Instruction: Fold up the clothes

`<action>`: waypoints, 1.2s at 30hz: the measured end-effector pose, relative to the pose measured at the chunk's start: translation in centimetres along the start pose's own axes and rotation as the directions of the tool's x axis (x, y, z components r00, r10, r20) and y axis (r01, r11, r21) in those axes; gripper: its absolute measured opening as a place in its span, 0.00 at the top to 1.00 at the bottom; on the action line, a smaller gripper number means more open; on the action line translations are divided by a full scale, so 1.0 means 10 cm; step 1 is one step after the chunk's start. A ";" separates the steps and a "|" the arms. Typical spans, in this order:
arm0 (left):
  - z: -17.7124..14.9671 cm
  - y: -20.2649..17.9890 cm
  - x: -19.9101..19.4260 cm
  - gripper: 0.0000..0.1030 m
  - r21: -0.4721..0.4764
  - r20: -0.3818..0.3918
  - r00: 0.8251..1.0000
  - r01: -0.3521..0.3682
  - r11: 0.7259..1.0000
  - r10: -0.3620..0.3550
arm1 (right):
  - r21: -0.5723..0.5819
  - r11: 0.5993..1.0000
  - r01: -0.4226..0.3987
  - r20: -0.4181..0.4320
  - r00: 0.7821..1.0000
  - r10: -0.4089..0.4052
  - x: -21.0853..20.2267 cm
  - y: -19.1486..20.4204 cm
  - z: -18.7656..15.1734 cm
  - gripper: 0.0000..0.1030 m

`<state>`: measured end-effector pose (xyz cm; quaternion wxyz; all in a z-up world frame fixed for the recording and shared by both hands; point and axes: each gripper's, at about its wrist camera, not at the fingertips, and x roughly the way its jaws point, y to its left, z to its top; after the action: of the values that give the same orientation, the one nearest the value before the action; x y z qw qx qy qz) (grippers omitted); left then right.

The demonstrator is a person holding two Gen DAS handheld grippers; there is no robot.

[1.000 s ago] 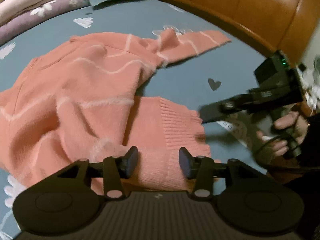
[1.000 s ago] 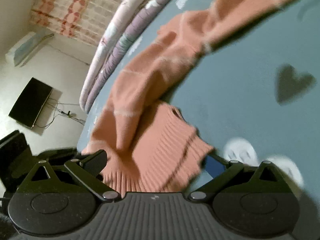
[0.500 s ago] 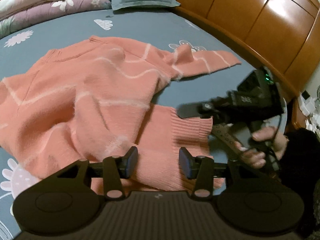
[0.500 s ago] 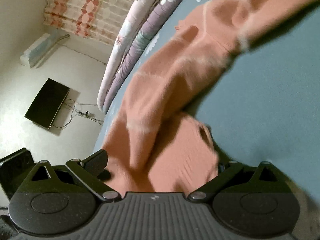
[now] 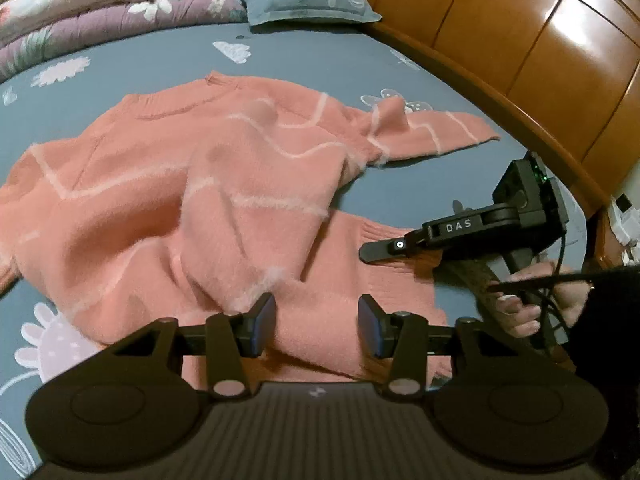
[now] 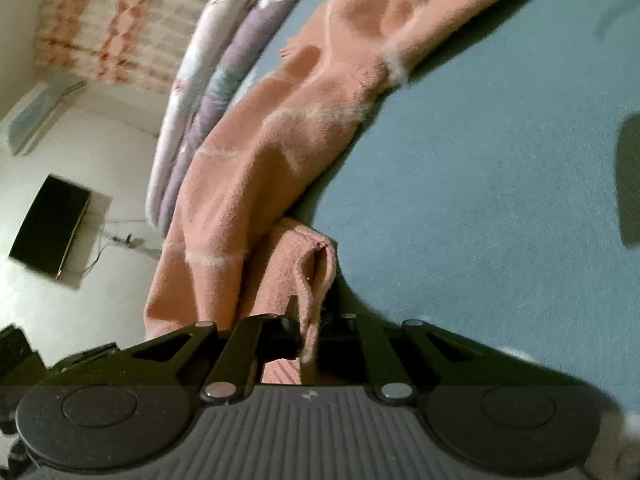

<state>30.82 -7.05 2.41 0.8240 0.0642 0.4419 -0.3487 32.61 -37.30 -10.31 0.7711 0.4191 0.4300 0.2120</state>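
Clamped on the ribbed hem of the pink sweater (image 6: 280,184), low in the frame's centre, the right gripper (image 6: 310,332) has just been closing, knit pinched between its jaws. The left gripper (image 5: 316,322) is held half open over the hem, gripping nothing. The sweater is spread rumpled on the blue bedsheet (image 5: 304,60). Before any lift, a matching pinch at the other hem corner is advised, so the fold is kept straight.
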 end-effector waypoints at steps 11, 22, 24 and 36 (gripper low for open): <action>-0.06 0.27 -0.27 0.47 -0.044 0.038 0.995 -0.088 0.995 0.090 | -0.021 0.999 0.048 0.114 0.992 -0.045 -0.72 0.44 -0.25 0.90; -0.10 0.45 -0.22 0.46 -0.032 0.024 0.999 -0.039 0.999 0.040 | 0.121 0.945 0.302 0.250 0.913 -0.324 -1.77 0.37 -0.91 0.90; -0.12 0.47 -0.23 0.46 -0.012 0.027 0.999 -0.018 1.000 0.018 | 0.153 0.902 0.405 0.252 0.866 -0.431 -1.78 0.36 -0.99 0.90; -0.34 0.94 -0.41 0.46 -0.005 0.014 0.998 0.065 0.998 -0.065 | 0.140 0.846 0.514 0.345 0.776 -0.528 -1.51 0.97 -1.15 0.84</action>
<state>32.89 3.48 1.60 0.8153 0.0452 0.4391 -0.3746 15.15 -36.91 1.89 0.8581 0.3305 0.3797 -0.1007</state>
